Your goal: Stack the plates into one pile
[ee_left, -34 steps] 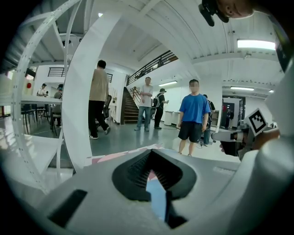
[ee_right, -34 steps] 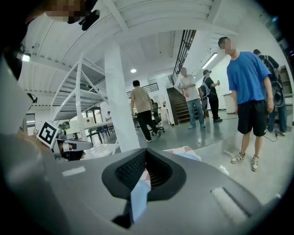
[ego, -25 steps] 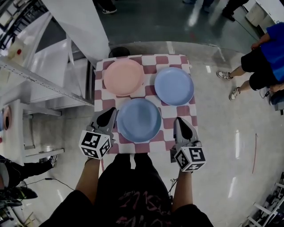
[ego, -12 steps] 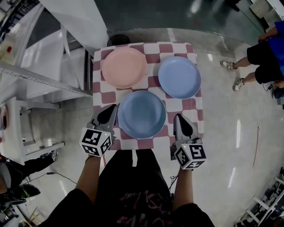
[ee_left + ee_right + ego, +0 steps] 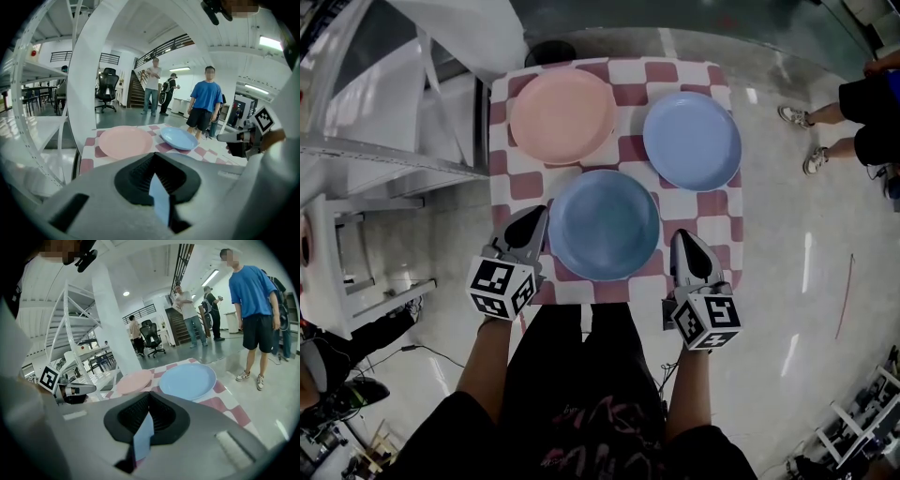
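Three plates lie apart on the small checkered table [image 5: 508, 183]: a pink plate [image 5: 562, 115] at the far left, a light blue plate [image 5: 692, 141] at the far right, and a darker blue plate [image 5: 604, 225] at the near middle. My left gripper [image 5: 538, 214] is shut and empty, just left of the darker blue plate's rim. At that plate's right rim my right gripper [image 5: 682, 234] is also shut and empty. The left gripper view shows the pink plate [image 5: 124, 142] and light blue plate [image 5: 179, 138] ahead. The right gripper view shows the light blue plate [image 5: 187, 379] and pink plate [image 5: 134, 381].
White metal shelving [image 5: 384, 150] stands close to the table's left side. A person's legs [image 5: 862, 103] are on the floor at the far right. Beyond the table a person in a blue shirt [image 5: 205, 101] and others stand, with an office chair [image 5: 107, 89] further back.
Both grippers have sunk toward the table while staying on either side of the darker blue plate. The jaws stayed shut, and the plates have not moved on the cloth.
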